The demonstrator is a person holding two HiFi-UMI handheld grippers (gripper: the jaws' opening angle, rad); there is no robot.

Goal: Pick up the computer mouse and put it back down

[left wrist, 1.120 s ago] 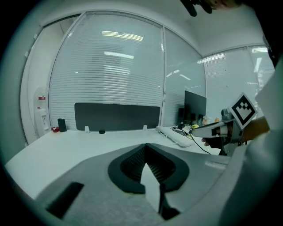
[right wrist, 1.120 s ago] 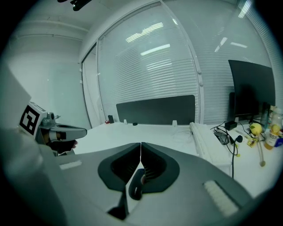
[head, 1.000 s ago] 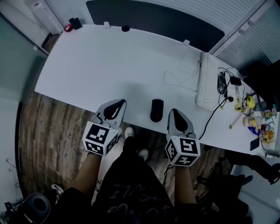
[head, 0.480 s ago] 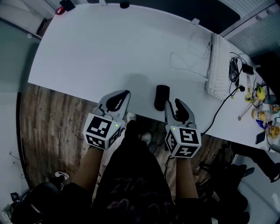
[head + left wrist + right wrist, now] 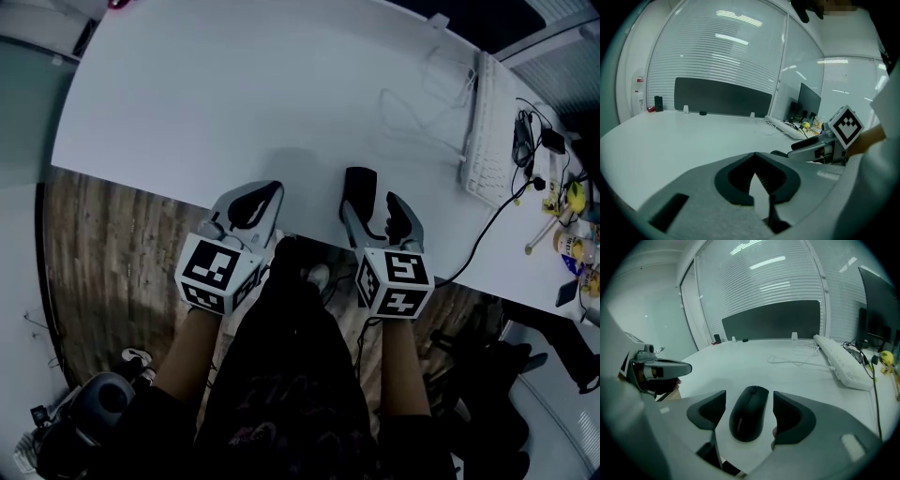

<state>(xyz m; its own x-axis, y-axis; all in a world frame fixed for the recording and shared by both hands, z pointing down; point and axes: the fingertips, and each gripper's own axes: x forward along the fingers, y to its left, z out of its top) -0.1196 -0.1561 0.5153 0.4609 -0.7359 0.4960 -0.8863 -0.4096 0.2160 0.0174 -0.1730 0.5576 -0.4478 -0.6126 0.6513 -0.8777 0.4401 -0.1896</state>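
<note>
Right tool (image 5: 750, 398), jaws just-opened, astride mouse (image 5: 749, 420) (untouched)

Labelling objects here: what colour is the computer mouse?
The computer mouse is black, clearest in the right gripper view.

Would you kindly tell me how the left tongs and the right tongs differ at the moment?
The left tongs are shut and empty. The right tongs are open, having just been opening, with the mouse lying between them and a gap on either side. The left tongs point at bare desk, while the right tongs straddle the mouse. Both sit at the desk's near edge.
</note>
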